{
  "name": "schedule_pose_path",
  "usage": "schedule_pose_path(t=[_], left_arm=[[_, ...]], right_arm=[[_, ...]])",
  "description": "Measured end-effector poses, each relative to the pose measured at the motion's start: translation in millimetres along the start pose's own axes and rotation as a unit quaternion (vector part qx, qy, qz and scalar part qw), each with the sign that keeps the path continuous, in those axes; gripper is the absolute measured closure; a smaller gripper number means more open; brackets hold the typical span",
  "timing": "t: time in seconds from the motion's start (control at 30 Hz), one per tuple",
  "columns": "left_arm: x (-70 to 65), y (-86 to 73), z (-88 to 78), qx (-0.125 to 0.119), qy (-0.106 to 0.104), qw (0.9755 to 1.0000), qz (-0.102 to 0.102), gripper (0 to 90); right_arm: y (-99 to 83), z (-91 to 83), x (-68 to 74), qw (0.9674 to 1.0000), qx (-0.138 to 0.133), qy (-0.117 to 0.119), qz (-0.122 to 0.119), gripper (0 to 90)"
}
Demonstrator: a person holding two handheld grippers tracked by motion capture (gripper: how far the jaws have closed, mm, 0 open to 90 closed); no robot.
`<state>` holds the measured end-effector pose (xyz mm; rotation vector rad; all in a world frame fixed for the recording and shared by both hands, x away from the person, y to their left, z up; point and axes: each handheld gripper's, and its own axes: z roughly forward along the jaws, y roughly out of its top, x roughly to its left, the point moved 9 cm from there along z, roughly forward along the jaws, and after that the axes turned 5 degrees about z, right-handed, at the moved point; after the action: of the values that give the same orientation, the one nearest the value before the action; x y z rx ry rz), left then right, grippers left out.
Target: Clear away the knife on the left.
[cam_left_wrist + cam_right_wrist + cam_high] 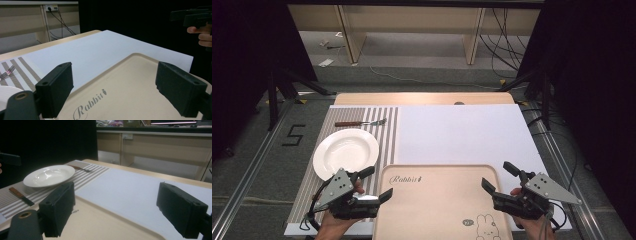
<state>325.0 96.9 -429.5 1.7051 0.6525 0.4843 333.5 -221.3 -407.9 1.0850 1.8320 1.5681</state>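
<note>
Beige plastic tray (439,200) lies at the near edge of the table, printed with "Rabbit" lettering (406,178) at its far left corner and a small rabbit drawing (486,223) near its front right. It rests mostly on a white sheet (462,132) that covers the right and middle of the table, and its left edge reaches the striped placemat (387,125) on the left.

White plate (345,152) sits on the placemat, just beyond the left gripper. A fork (360,122) with a brown handle lies on the mat beyond the plate, apart from it, lengthwise along the far side. In the right gripper view a second brown-handled utensil (21,196) lies on the mat on the near side of the plate; its working end cannot be made out.

Left gripper (374,184) is held at the tray's left edge, jaws spread wide and grasping nothing. In the left gripper view both jaws stand apart over the tray's far left corner, with the lettering between them.

Right gripper (500,176) is held at the tray's right edge, jaws likewise spread wide with nothing between them. In the right gripper view the jaws frame the tray's rim and the white sheet beyond.

Whether either gripper touches the tray cannot be told from these views. Both grippers point inward toward each other across the tray. A hand (334,226) holds each gripper from below.
</note>
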Motion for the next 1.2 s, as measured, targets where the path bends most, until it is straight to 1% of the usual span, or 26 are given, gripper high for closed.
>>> schedule_pose_path(t=[0.43, 0.57, 0.7, 0.8, 0.9, 1.0, 1.1, 1.2], left_arm=[[0.6, 0.4, -1.1, 0.000, -0.003, 1.0000, -0.002, 14.2], [2.1, 3.2, -4.0, -0.006, -0.006, 1.0000, -0.004, 14.2], [6.9, 4.4, -8.3, -0.007, -0.005, 0.9999, -0.014, 14.2], [10.2, 3.7, -11.1, -0.005, -0.008, 0.9998, -0.020, 14.2], [10.2, 3.4, -11.4, -0.001, -0.009, 0.9998, -0.019, 14.2], [10.3, 1.3, -10.8, 0.008, -0.011, 0.9998, -0.016, 14.2], [11.2, -0.4, -10.9, 0.019, -0.012, 0.9997, -0.004, 14.2], [12.5, -0.6, -11.8, 0.021, -0.019, 0.9995, -0.011, 14.2]], right_arm=[[0.0, 0.2, 0.2, 1.0000, -0.001, 0.000, -0.001, 16.3], [-0.2, -0.1, 0.3, 1.0000, 0.001, 0.000, -0.002, 16.3], [0.1, 0.0, 0.3, 1.0000, 0.000, 0.001, -0.002, 16.3], [-0.1, -0.3, 0.5, 1.0000, 0.002, 0.001, -0.003, 16.3], [-0.3, 0.0, 0.6, 1.0000, 0.002, 0.000, -0.003, 16.3], [-0.4, 0.3, 0.7, 1.0000, 0.002, 0.001, -0.003, 16.3], [-0.2, 0.1, 0.7, 1.0000, 0.001, 0.002, -0.003, 16.3], [-0.2, 0.0, 0.8, 1.0000, 0.001, 0.002, -0.003, 16.3]])
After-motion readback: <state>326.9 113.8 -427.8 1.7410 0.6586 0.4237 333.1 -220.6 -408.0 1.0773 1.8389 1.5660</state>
